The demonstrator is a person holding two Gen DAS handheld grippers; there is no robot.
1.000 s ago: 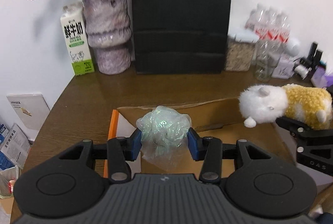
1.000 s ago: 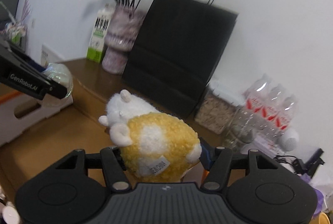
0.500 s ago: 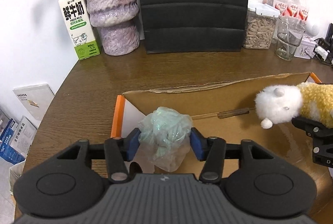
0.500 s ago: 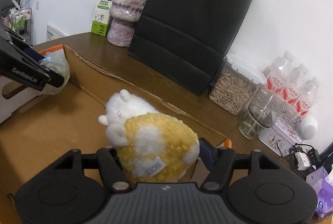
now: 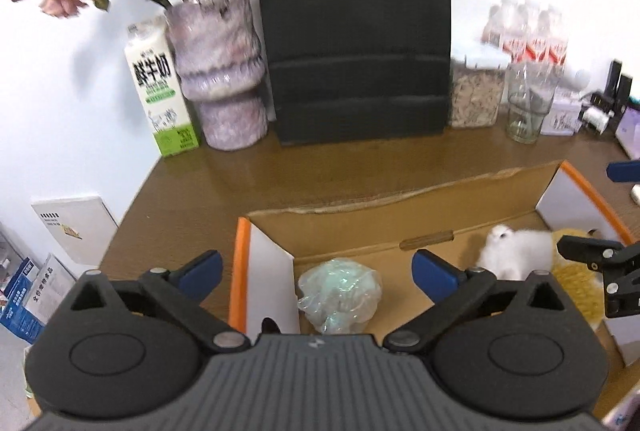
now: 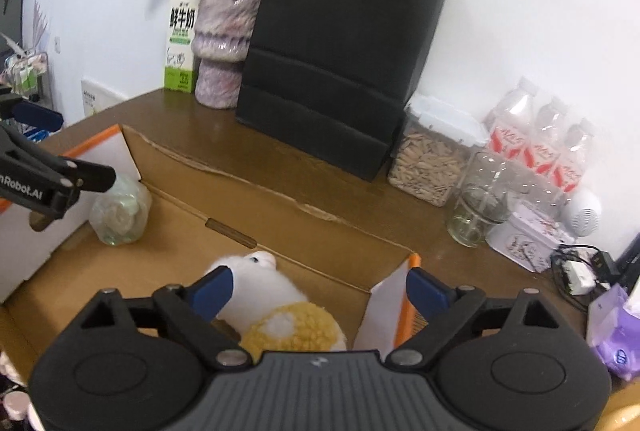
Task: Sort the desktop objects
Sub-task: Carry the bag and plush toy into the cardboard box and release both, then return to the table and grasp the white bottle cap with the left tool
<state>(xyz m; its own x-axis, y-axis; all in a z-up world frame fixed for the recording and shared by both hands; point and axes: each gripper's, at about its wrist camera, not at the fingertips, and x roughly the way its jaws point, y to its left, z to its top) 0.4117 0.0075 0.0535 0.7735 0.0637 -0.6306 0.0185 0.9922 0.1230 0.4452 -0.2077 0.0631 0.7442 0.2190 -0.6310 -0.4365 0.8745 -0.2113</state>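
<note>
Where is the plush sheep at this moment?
The plush sheep lies on the floor of the cardboard box at its right end, below the opening right tool, whose pads are clear of it. The crumpled plastic bag lies at the left end.

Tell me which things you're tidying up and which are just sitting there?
Tidying:
- crinkly green ball, in the box
- plush sheep, in the box
- cardboard box

Just sitting there:
- black paper bag
- flower vase
- milk carton
- seed jar
- glass
- water bottles
</note>
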